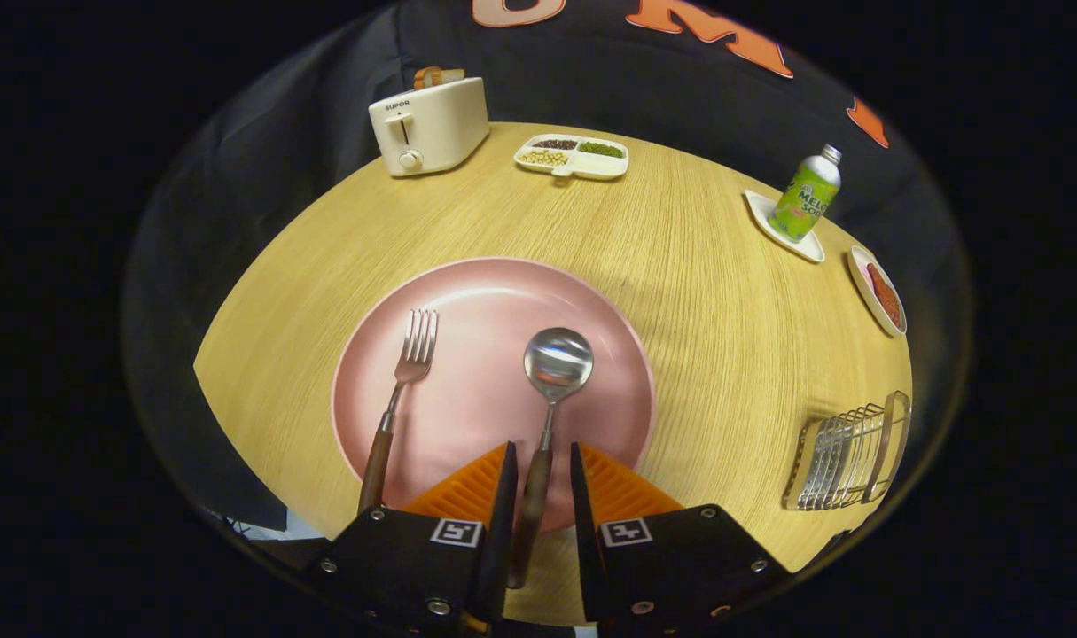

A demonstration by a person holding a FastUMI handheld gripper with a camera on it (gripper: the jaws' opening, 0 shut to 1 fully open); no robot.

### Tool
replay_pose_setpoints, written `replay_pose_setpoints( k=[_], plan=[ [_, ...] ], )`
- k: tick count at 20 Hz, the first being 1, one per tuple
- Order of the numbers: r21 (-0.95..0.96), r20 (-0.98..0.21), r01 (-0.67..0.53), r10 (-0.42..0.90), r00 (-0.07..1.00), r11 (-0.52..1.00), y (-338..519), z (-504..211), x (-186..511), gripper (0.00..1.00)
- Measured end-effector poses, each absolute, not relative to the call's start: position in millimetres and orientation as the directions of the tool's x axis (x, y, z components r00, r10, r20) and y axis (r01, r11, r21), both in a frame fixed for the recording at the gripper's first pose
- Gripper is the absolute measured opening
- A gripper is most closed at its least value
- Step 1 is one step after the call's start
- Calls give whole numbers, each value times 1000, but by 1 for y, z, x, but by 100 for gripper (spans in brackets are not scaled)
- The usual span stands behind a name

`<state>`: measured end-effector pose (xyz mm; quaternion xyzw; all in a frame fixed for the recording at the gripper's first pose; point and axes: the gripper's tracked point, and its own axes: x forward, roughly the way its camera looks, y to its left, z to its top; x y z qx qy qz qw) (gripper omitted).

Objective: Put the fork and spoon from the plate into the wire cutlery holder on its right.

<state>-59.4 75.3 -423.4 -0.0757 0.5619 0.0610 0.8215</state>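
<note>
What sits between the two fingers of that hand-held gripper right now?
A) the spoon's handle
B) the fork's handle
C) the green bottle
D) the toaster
A: the spoon lies on the pink plate with its wooden handle running back between the fingers of the hand-held gripper, which stand apart on either side of it; the fork lies off to the left.

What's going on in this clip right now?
A hand-held gripper is at the near edge of the pink plate, its fingers straddling the spoon's wooden handle but still apart, with a gap on the right side. The spoon and the fork both lie on the plate. The wire cutlery holder stands to the right on the wooden table, with neither utensil in it yet.
</note>
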Motion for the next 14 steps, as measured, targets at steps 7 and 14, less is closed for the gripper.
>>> replay_pose_setpoints(
  k=[7,14],
  plan=[
    [-57,-945,-169,1,327,984,70,-433,-58,11],
    [-25,-923,-147,34,382,989,70,-412,-50,5]
  ],
)
